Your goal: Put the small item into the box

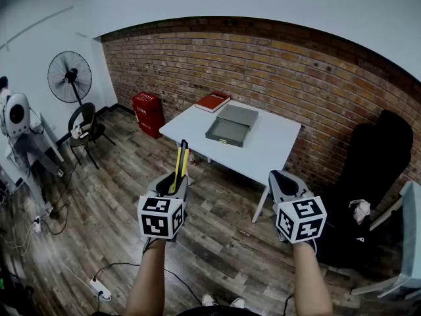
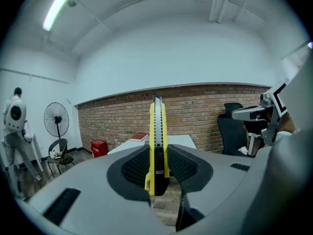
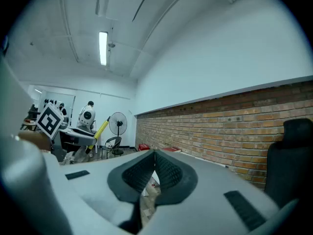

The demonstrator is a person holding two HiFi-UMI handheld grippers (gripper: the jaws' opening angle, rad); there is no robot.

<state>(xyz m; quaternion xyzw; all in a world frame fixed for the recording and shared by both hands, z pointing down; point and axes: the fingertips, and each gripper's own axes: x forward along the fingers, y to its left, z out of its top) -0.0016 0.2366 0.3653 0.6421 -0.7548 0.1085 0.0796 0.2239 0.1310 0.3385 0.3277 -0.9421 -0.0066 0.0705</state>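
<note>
My left gripper (image 1: 176,178) is shut on a yellow and black utility knife (image 1: 181,159), which sticks up and forward from between the jaws. In the left gripper view the knife (image 2: 157,140) stands upright, pinched between the dark pads (image 2: 134,169). My right gripper (image 1: 279,178) is shut with nothing in it; its pads (image 3: 166,169) meet at the tips. A grey open box (image 1: 231,125) lies on the white table (image 1: 266,151) well ahead of both grippers, with a red book (image 1: 212,101) beside it at the far corner. Both grippers hover over the wooden floor, short of the table.
A brick wall runs behind the table. A standing fan (image 1: 70,78), a black chair (image 1: 88,126) and a red crate (image 1: 148,112) are at the left. A black office chair (image 1: 381,163) stands at the right. Cables and a power strip (image 1: 102,288) lie on the floor.
</note>
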